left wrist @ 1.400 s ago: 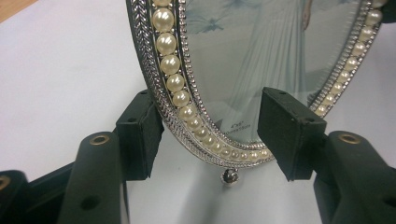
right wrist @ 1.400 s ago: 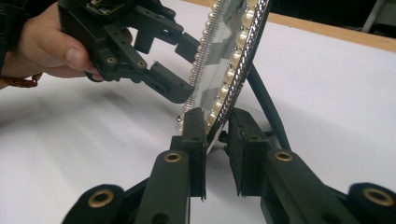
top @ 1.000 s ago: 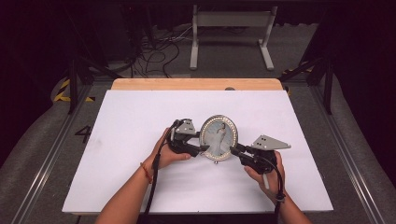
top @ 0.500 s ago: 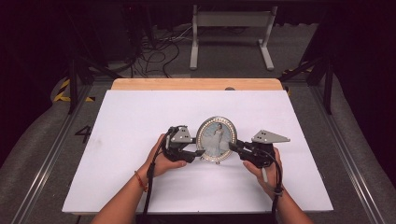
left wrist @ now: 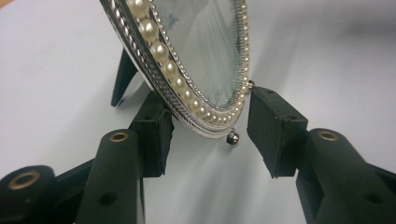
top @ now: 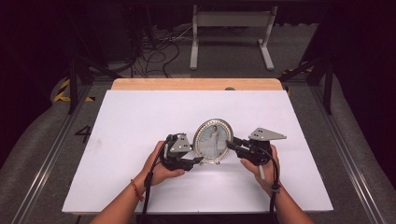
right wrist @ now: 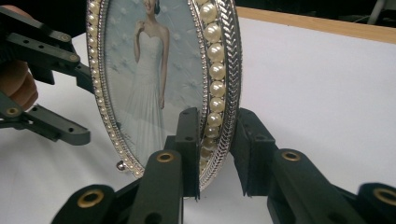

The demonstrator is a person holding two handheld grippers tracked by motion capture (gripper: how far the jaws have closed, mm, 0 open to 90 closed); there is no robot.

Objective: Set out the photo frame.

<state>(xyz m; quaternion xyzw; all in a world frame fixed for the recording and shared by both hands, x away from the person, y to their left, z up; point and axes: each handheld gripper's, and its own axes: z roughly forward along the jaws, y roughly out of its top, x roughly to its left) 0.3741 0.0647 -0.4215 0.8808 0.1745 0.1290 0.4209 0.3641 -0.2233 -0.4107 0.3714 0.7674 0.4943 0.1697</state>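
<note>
The frame (top: 213, 141) stands upright near the middle of the white bench (top: 140, 116), slightly toward the person's side. It is an oval photo frame edged with pearls, and its long axis runs straight up, with the short axis lying left to right across the bench. The glass faces the person, tipped back a little against the dark rear strut (left wrist: 122, 77), which props it from behind.

The right gripper (top: 238, 147) comes in from the frame's right edge. In the right gripper view its fingers (right wrist: 189, 149) sit either side of the pearl rim (right wrist: 215, 70), one on the glass side and one behind; the front one is against the rim, but a gap shows at the back, so whether they clench it cannot be told. Its jaws have just been opening a little. That placement seems meant to steady the frame on its strut.

The left gripper (top: 192, 161) reaches the lower left edge. Its fingers (left wrist: 275, 130) straddle the bottom rim with the frame between them; the jaws have just been closing, yet a gap remains on the front side, so they stand released. A small ball foot (left wrist: 232, 137) hangs just above the bench there, probably why this side gets support low down.
</note>
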